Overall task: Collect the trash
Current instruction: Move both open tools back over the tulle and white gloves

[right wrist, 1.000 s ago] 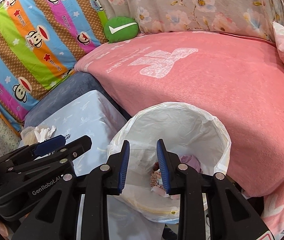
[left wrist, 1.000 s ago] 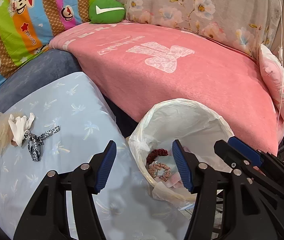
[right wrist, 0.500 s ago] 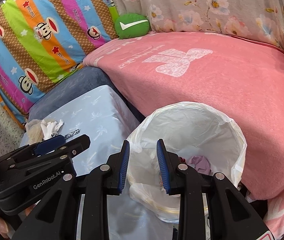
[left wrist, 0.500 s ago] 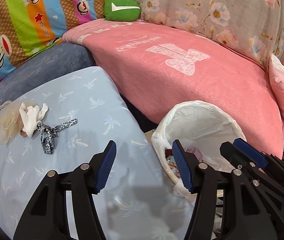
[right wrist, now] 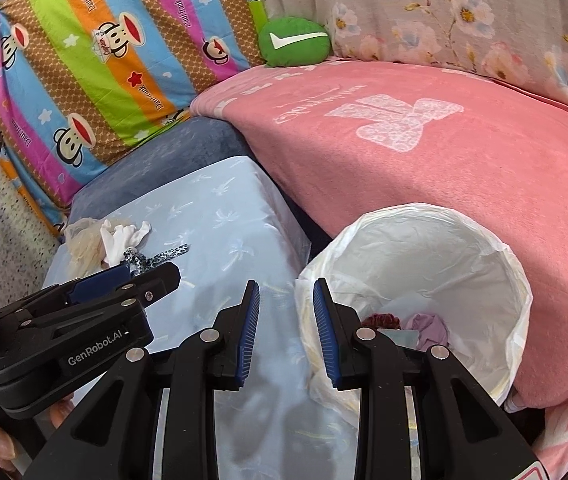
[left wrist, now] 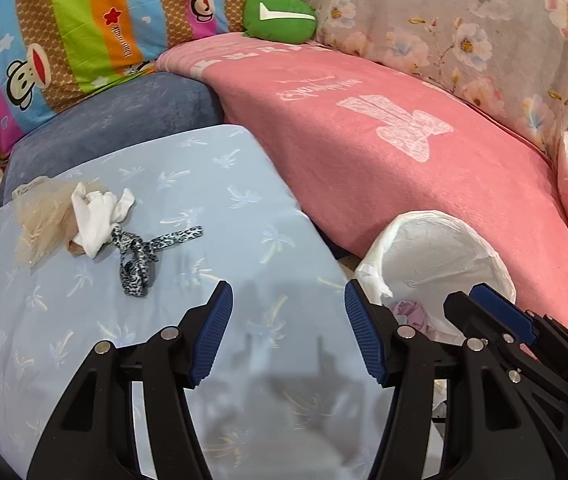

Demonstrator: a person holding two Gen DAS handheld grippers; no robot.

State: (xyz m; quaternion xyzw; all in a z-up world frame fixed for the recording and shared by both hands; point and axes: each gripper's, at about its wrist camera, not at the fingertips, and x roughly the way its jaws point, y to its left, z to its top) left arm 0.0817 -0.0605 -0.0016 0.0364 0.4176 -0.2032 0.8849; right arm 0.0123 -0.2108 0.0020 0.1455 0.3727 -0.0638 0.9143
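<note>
The crumpled leopard-print fabric strip (left wrist: pixel 146 258) lies ahead-left of the nearer, wide-apart left tongs (left wrist: pixel 288 334); right tongs (right wrist: pixel 286 332) are narrowly parted, empty.

The right hand-held gripper (left wrist: pixel 500 308) hides most of the bin's (left wrist: pixel 436 224) contents.

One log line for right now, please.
left gripper: open, empty | right gripper: open, empty | leopard-print ribbon: on blue cloth | bin: lined

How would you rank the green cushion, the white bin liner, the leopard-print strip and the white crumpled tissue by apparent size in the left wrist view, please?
1. white bin liner
2. green cushion, though farther off
3. leopard-print strip and white crumpled tissue: too alike to separate.
</note>
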